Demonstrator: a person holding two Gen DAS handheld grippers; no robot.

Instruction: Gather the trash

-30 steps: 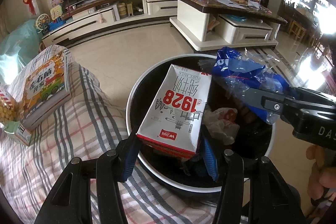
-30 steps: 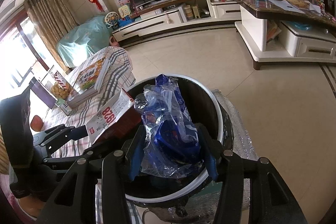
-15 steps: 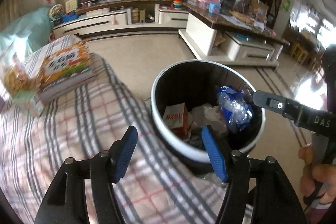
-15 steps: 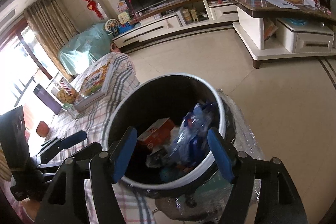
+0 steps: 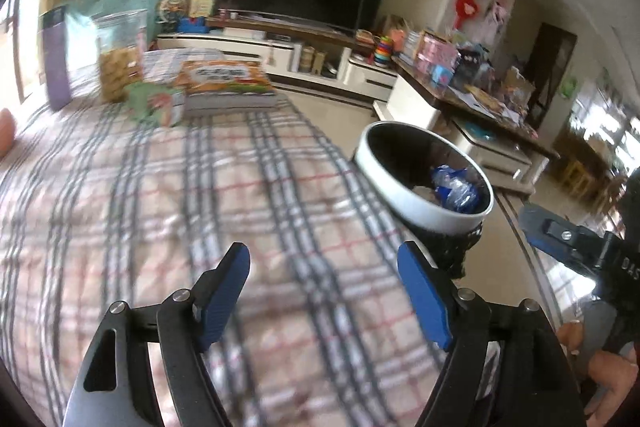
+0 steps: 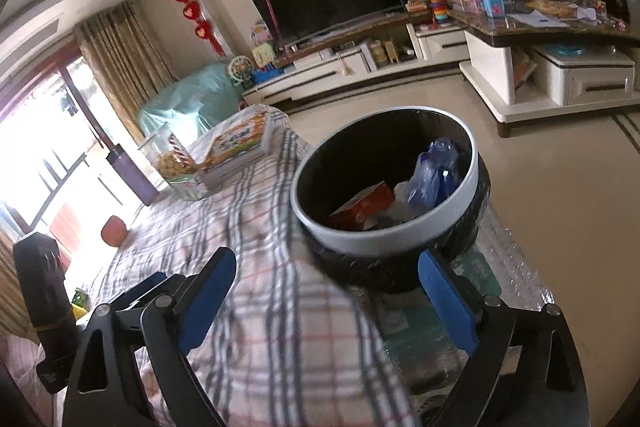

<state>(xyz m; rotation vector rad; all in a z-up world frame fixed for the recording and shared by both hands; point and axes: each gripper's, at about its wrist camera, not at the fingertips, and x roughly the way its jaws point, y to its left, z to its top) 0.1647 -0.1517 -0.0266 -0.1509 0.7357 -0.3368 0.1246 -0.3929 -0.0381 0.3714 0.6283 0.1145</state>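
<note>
Left gripper [image 5: 323, 293], low centre of frame, jaws opening over plaid surface [image 5: 160, 211], nothing between. Right gripper [image 6: 326, 291] likewise opening and empty. Trash bin [image 6: 404, 239], centre right, holding blue plastic bag [image 6: 434, 179] and red carton [image 6: 362, 207].

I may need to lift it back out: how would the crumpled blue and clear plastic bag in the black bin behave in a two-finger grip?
The crumpled blue and clear plastic bag looks thin and creased, so probably floppy and light. Its glossy film may slip between pads. It slumps against the black bin, so it likely sags when lifted.
</note>
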